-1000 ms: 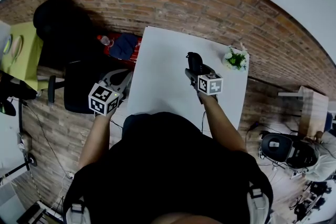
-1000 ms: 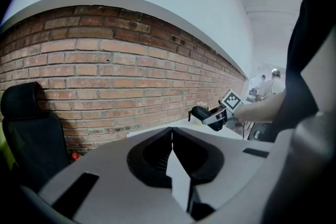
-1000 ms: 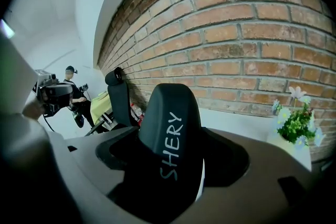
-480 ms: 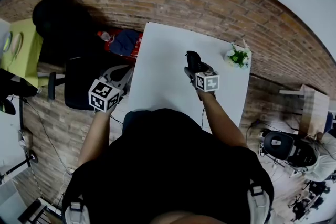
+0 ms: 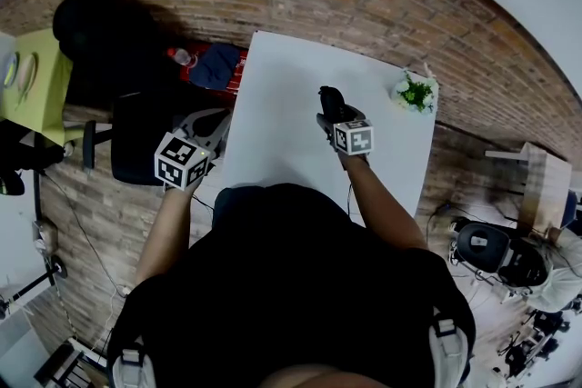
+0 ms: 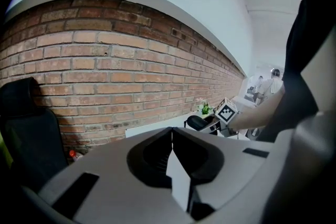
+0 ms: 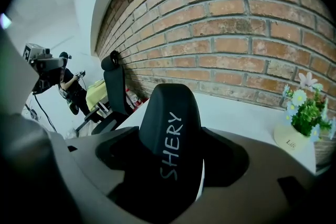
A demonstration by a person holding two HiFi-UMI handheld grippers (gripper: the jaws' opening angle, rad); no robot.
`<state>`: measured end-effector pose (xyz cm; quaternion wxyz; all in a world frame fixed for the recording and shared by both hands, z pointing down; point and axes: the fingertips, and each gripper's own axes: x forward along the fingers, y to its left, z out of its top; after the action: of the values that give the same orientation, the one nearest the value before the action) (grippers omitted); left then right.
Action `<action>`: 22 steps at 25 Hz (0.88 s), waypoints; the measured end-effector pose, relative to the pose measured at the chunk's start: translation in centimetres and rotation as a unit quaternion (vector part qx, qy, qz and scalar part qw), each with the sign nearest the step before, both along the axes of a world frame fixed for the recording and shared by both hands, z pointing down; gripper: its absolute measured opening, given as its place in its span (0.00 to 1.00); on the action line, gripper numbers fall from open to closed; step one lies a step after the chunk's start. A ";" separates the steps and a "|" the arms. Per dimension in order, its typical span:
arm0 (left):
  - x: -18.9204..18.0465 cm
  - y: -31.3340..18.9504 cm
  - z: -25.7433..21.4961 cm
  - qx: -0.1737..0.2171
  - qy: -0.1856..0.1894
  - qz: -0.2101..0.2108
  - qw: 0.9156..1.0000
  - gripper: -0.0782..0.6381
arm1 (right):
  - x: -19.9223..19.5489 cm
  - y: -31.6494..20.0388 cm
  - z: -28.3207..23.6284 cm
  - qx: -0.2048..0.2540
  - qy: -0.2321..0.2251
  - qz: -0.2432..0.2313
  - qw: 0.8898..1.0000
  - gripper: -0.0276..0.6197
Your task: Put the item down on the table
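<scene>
Black case (image 7: 170, 128), lettered SHERY in white, clamped upright between the jaws of the right gripper (image 5: 333, 115). Held over the white table (image 5: 273, 141), about mid-width; touching the tabletop or not, impossible to tell. Beyond it, at the table's far right corner, a small potted plant (image 5: 416, 94) with green leaves and pale flowers, well apart from the case. Behind the table, a brick wall (image 7: 252, 34). Left gripper (image 6: 171, 140) with jaws pressed together, nothing between them, held off the table's left edge, above a dark chair (image 5: 136, 141).
</scene>
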<state>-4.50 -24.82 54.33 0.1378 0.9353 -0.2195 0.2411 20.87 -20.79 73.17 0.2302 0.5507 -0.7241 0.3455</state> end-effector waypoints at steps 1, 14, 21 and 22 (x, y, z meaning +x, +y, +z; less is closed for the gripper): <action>0.0 0.0 0.1 -0.001 -0.001 0.000 1.000 0.12 | 0.0 0.0 0.3 -0.001 0.002 -0.001 1.000 0.62; 0.1 0.0 0.6 -0.012 0.005 0.003 1.000 0.12 | -1.6 0.1 3.5 -0.027 0.011 -0.024 0.999 0.62; -0.5 -0.2 0.8 -0.017 0.005 0.000 1.000 0.12 | -2.1 -0.4 4.8 -0.036 0.012 -0.025 0.999 0.62; -0.5 -0.2 0.8 -0.018 0.005 0.001 1.000 0.12 | -2.1 -0.5 4.9 -0.037 0.012 -0.026 0.999 0.62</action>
<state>-5.02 -25.05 55.14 0.1556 0.9339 -0.2139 0.2404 18.73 -21.29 78.11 0.2682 0.5269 -0.7221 0.3592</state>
